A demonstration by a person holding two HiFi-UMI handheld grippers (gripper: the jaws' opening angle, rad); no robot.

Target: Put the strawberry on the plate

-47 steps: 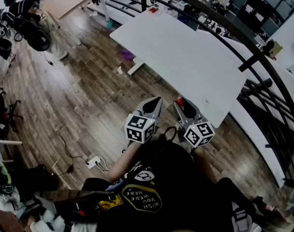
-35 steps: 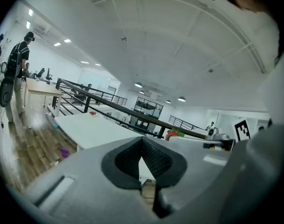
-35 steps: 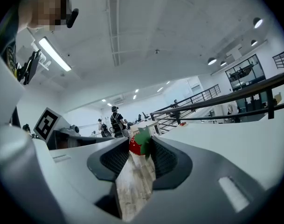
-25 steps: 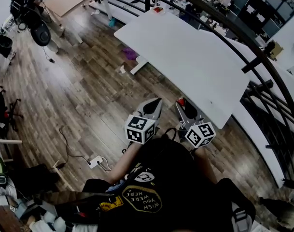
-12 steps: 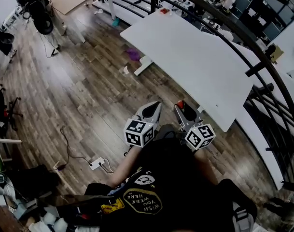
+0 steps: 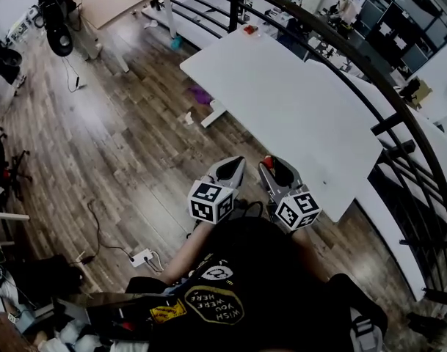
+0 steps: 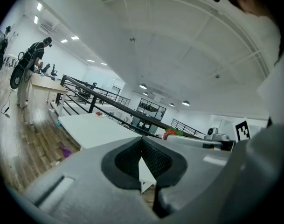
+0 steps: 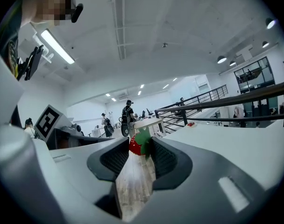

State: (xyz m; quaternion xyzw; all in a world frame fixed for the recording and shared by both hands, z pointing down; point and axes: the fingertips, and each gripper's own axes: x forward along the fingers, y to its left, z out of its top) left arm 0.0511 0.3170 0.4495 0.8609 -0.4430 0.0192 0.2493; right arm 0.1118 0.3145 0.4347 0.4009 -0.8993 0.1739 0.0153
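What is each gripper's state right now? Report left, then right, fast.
Left gripper: closed, nothing between the fingers.
Right gripper: closed on the strawberry.

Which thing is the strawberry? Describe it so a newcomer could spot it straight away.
Start at the long white table and come to its near end, where the person's two tongs point. The strawberry is pinched at the tip of the right tongs: small, red, with green leaves, while the left tongs beside them are shut on nothing.

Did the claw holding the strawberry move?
Yes. The right claw with the strawberry has come nearer the edge of the white table.
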